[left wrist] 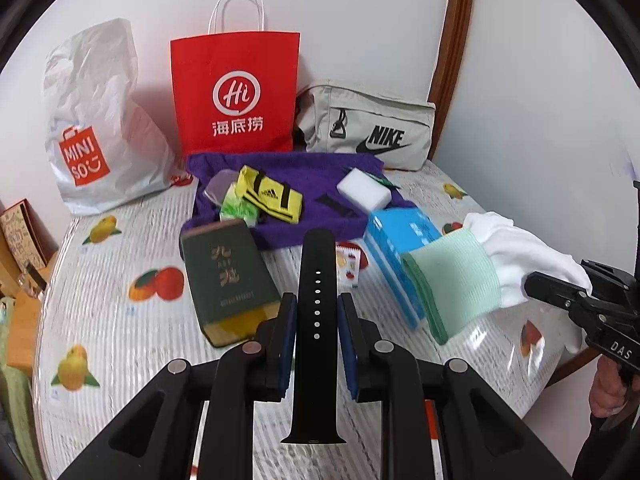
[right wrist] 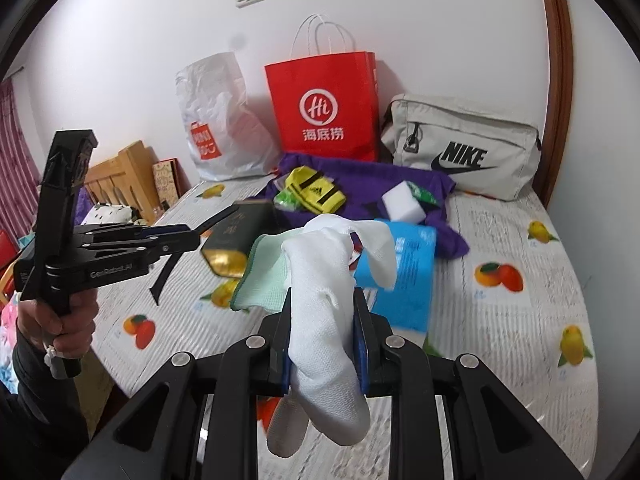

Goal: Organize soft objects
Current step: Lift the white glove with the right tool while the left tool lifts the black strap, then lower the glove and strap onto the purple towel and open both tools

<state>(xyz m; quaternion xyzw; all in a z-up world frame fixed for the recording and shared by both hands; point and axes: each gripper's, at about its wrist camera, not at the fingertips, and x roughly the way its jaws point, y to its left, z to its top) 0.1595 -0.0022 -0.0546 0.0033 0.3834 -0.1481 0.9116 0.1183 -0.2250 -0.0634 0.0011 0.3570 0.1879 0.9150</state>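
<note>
Both grippers are loaded and carried above the table, so the step in hand looks like the carry between picking up and putting away: the left gripper (left wrist: 317,312) is clamped on a black watch strap (left wrist: 316,280), and the right gripper (right wrist: 322,320) is clamped on a white glove (right wrist: 320,320), with a mint-green cloth (right wrist: 264,276) hanging against the glove on its left; whether the pads also pinch that cloth cannot be told. Ahead of both sets of fingers, at the far side of the table, stand three possible receivers: a crinkled white plastic bag (left wrist: 100,120), a stiff red paper bag (left wrist: 236,92) with cord handles, and a grey fabric pouch (left wrist: 368,124); which is meant the pictures do not say. The next move, I judge, calls for bringing each load over an open mouth before letting go, since both items are limp and will flop. The strap is smooth, flat rubbery stuff with a row of small holes, and it keeps its line between the pads. The glove is thin knit, wrinkled, sagging below the jaws. Between the grippers and the bags lie a purple towel (left wrist: 328,216), fuzzy and rumpled, bearing a yellow sock (left wrist: 276,196) and a white sponge block (left wrist: 364,190); nearer sit a dark green box (left wrist: 228,272) and a blue tissue pack (left wrist: 400,240), both hard-edged, on the glossy fruit-printed tablecloth (left wrist: 120,320)
</note>
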